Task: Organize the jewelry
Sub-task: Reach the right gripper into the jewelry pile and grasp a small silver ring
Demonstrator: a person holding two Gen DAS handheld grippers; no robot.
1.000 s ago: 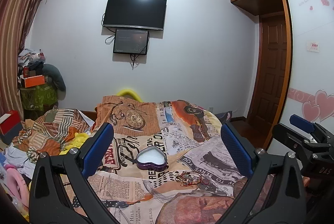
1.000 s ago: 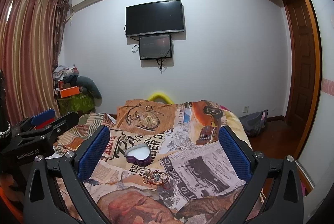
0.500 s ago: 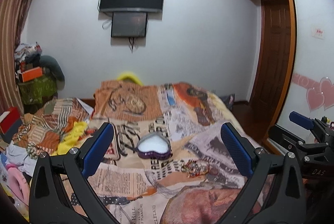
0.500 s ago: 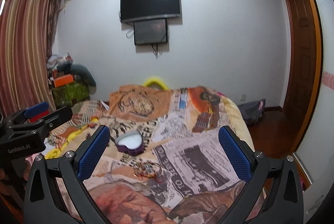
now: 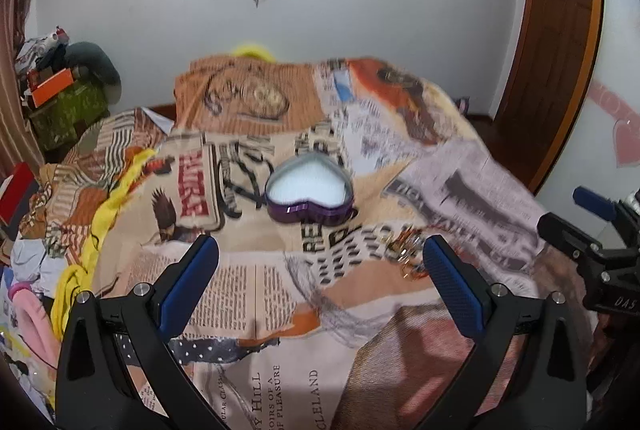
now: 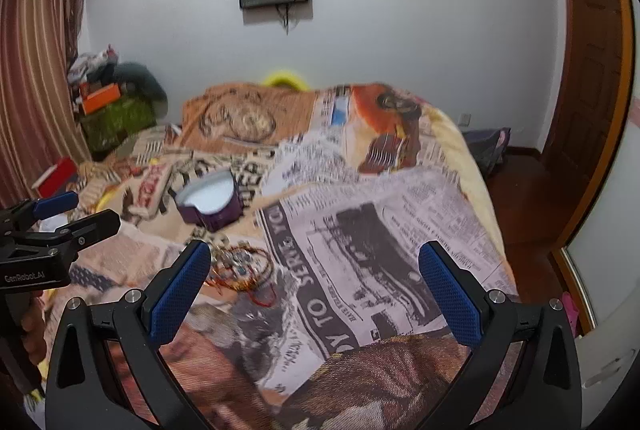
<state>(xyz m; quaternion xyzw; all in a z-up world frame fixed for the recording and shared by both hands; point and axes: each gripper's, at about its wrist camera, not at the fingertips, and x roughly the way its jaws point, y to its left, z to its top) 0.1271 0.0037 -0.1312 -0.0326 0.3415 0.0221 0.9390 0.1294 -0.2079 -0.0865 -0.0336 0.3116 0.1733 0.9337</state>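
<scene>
A purple heart-shaped jewelry box [image 5: 310,191] with a white lining lies open on the bed; the right wrist view shows the box [image 6: 210,201] left of centre. A tangle of gold and red jewelry [image 6: 240,270] lies in front of it; the left wrist view shows that jewelry [image 5: 404,254] just beside my right finger. My left gripper [image 5: 320,282] hovers open above the blanket, short of the box. My right gripper [image 6: 314,286] is open too, with the jewelry near its left finger. Both hold nothing.
The bed carries a newspaper-print blanket [image 6: 380,222]. Crumpled clothes and a yellow cloth [image 5: 92,226] lie on its left side. A cluttered corner with an orange box [image 6: 102,97] stands at the far left, a wooden door [image 6: 592,69] at the right.
Both grippers have tilted down and moved closer to the bed, so the box and jewelry look larger and nearer. Both stay open.
</scene>
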